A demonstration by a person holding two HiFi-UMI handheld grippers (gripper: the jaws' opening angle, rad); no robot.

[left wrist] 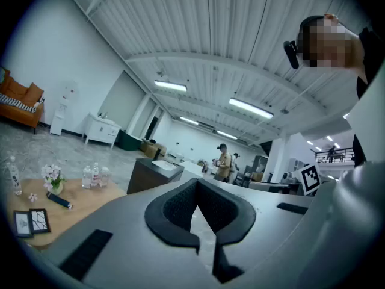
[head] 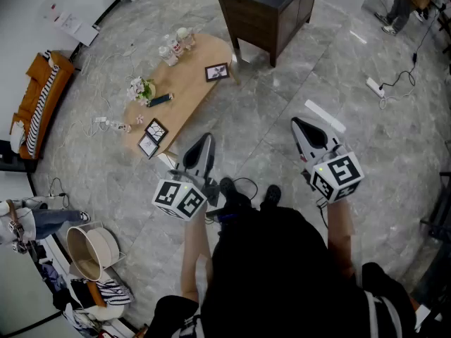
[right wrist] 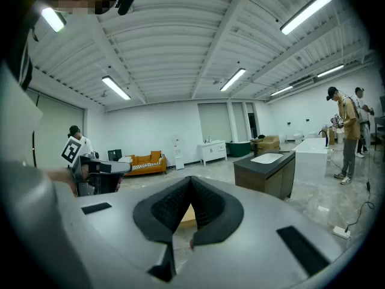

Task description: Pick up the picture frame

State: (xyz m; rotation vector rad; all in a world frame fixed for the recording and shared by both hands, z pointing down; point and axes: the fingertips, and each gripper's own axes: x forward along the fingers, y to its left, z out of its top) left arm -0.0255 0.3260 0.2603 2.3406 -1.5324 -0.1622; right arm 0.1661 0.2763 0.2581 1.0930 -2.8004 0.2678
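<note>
1. Far picture frame (head: 217, 72): dark border, pale mat. It sits on the wooden worktop (head: 194, 90) toward the far end, just short of the dark cabinet (head: 268, 9). Its face shows to the head view, and its longer side runs roughly across the worktop's width, slightly skewed. Whether it lies flat or is propped cannot be told
2. First near frame (head: 156, 130) and second near frame (head: 148, 146): side by side at the worktop's near end, close to the edge. In the left gripper view both stand with their faces toward that gripper
3. Other items on the worktop: clear bottles (head: 176, 46) clustered at the far end, a small bunch of flowers (head: 141, 88) at mid-length, and a slim dark object (head: 159, 99) lying just beside the flowers
4. Worktop: long oval of light wood. Its long axis runs diagonally from lower left to upper right in the head view
5. Left hand-held gripper (head: 206, 138): jaws closed together, nothing between them. It is held level over the floor, just short of the worktop's near end
6. Right hand-held gripper (head: 296, 122): jaw tips together and empty, tipped slightly down, well apart from the worktop
7. Room: grey marbled floor (head: 268, 118), orange sofa (head: 39, 97) at the left wall, white power strip (head: 375, 86) with its cable on the floor, a ribbed white ceiling with strip lights, and people (right wrist: 346, 134) standing in the distance
</note>
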